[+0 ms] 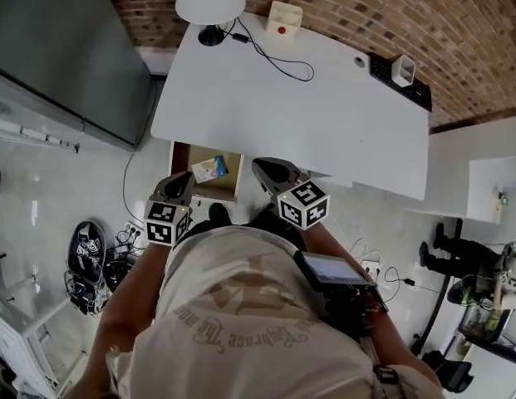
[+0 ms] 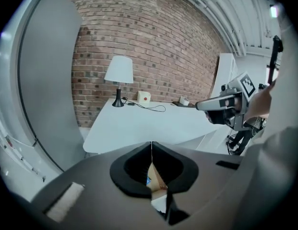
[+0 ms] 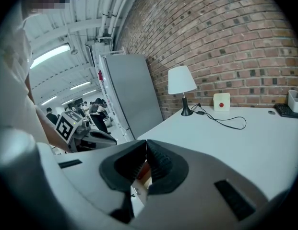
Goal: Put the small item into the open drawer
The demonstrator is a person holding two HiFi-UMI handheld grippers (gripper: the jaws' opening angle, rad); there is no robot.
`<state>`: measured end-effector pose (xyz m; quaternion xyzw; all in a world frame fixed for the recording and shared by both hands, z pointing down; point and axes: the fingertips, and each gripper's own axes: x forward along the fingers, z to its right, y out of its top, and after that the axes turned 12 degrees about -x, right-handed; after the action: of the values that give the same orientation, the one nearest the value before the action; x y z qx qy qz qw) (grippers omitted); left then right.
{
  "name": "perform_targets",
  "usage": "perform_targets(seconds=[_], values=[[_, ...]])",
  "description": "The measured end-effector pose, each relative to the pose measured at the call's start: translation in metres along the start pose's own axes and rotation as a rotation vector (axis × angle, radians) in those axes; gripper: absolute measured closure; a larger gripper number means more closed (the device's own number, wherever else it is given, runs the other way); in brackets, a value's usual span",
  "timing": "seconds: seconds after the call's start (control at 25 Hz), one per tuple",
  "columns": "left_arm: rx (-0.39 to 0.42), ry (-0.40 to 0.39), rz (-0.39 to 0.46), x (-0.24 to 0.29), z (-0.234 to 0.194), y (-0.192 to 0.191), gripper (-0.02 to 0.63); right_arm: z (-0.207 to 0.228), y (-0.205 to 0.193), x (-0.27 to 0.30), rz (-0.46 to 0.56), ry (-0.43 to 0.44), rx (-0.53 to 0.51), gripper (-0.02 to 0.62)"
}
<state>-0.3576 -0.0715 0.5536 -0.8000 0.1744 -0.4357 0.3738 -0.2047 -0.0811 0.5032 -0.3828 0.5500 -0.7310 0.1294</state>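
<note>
White desk (image 1: 307, 115) filled the upper middle of the head view; below its front edge, centre left, the wooden drawer (image 1: 233, 191) stood open with the small item (image 1: 209, 169) lying inside. The left gripper (image 1: 181, 179) and right gripper (image 1: 270, 169) flanked it, both with jaws closed on nothing

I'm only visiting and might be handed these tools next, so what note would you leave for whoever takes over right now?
Left gripper: fingers shut, empty.
Right gripper: fingers shut, empty.
Both are near the open drawer under the white desk.
Done: the small item lies inside the drawer.
Left: apparently nothing, unless the drawer should be closed.
</note>
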Motion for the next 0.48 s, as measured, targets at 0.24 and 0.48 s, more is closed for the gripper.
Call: perform_targets(seconds=[0.24,0.48], values=[[-0.009,-0.027,0.064,-0.008,0.010,0.015,0.597,0.003,0.005,-0.019,0.035,-0.030,-0.004,0.589],[-0.017,-0.026,0.088,-0.010,0.012,0.018,0.598,0.003,0.000,-0.031,0.045,-0.047,0.003,0.589]])
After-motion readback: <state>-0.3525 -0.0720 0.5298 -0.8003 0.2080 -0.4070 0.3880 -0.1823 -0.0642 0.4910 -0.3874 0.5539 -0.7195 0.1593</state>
